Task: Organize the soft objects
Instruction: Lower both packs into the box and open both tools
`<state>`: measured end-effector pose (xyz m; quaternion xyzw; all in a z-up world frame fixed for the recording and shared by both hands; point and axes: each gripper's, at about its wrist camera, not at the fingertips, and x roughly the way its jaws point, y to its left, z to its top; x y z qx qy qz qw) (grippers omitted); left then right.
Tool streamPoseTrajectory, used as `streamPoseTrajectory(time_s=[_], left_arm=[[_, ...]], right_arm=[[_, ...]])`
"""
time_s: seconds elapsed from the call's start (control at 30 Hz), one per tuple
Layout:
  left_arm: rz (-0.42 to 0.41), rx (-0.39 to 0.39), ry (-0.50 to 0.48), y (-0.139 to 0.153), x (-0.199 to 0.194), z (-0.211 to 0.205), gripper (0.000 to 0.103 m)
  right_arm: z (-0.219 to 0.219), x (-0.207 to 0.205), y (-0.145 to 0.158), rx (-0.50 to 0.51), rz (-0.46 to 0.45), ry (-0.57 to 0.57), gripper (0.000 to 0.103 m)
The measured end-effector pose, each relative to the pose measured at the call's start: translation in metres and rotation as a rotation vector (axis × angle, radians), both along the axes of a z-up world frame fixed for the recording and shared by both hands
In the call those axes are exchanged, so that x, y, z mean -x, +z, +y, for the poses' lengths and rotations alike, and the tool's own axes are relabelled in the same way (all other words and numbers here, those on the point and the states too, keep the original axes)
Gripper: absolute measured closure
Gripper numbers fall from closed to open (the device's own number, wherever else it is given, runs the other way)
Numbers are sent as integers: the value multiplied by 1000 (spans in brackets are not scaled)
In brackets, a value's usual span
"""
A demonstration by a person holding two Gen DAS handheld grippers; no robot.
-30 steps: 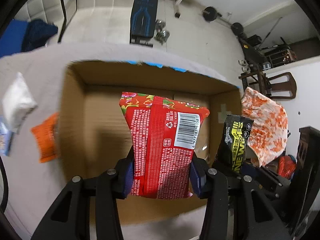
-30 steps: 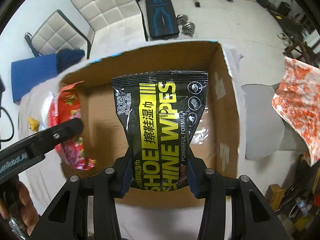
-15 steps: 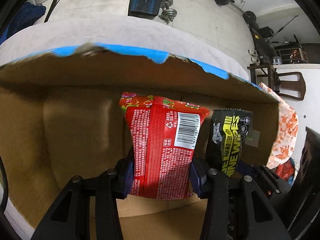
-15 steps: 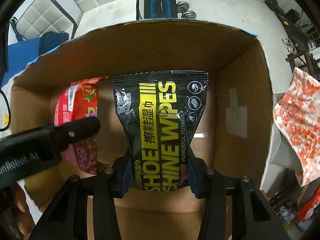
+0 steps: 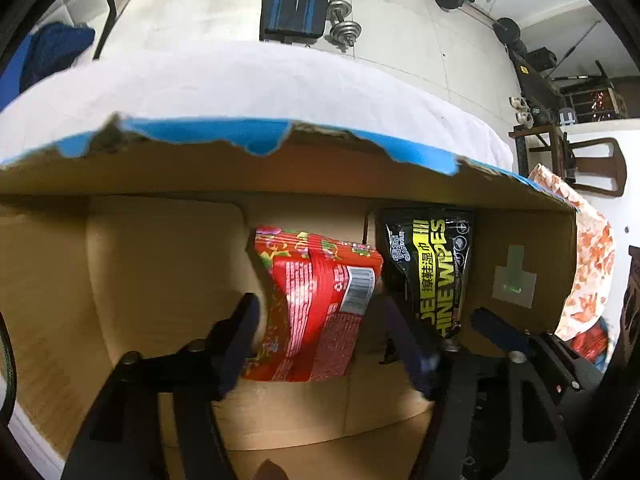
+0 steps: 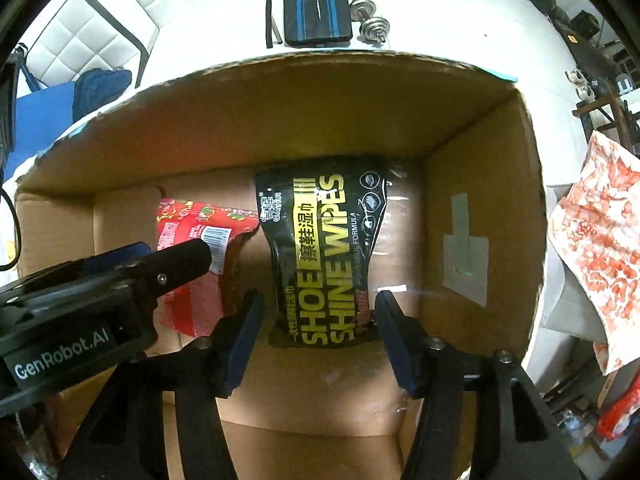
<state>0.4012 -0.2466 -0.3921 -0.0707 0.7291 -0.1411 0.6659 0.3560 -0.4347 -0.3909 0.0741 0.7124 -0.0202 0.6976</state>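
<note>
Inside cardboard box: left gripper, jaws just opening, pads clear of red snack packet lying at 9 o'clock of black shoe shine wipes pack. Right gripper, jaws likewise just opening, straddles wipes pack without pressing it.

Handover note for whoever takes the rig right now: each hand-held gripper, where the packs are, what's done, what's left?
Left hand-held gripper: jaws have just been opening; red snack pack sits loose between them, no longer pinched.
Right hand-held gripper: jaws have just been opening too; black shoe wipes pack lies between them, apparently released.
Both packs are inside the cardboard box, red to the left of black.
Done: both packs delivered into the box.
Left: lift both grippers clear; fetch any remaining soft items, none visible now.
</note>
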Motion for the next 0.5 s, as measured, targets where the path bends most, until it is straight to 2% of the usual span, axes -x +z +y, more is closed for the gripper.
streamPoseTrajectory(time_s=[0.07, 0.1, 0.13, 0.17, 0.2, 0.27, 0.5], left_arm=[[-33, -24, -12, 9, 5, 3, 28], [-46, -32, -13, 12, 6, 5, 24], [-65, -44, -17, 18, 9, 8, 15], [-79, -51, -22, 22, 12, 11, 12], [-98, -60, -26, 27, 16, 14, 8], [-133, -81, -32, 38, 25, 22, 4], [-226, -89, -3, 76, 55, 39, 4]], right_arm=[[3, 5, 5, -5, -6, 2, 32], [4, 10, 7, -5, -12, 2, 23], [5, 12, 10, -2, -18, 4, 16], [7, 15, 15, 6, -29, 7, 4], [9, 18, 19, 16, -45, 10, 1], [12, 25, 28, 34, -74, 14, 1], [18, 68, 60, 52, -148, -7, 0]])
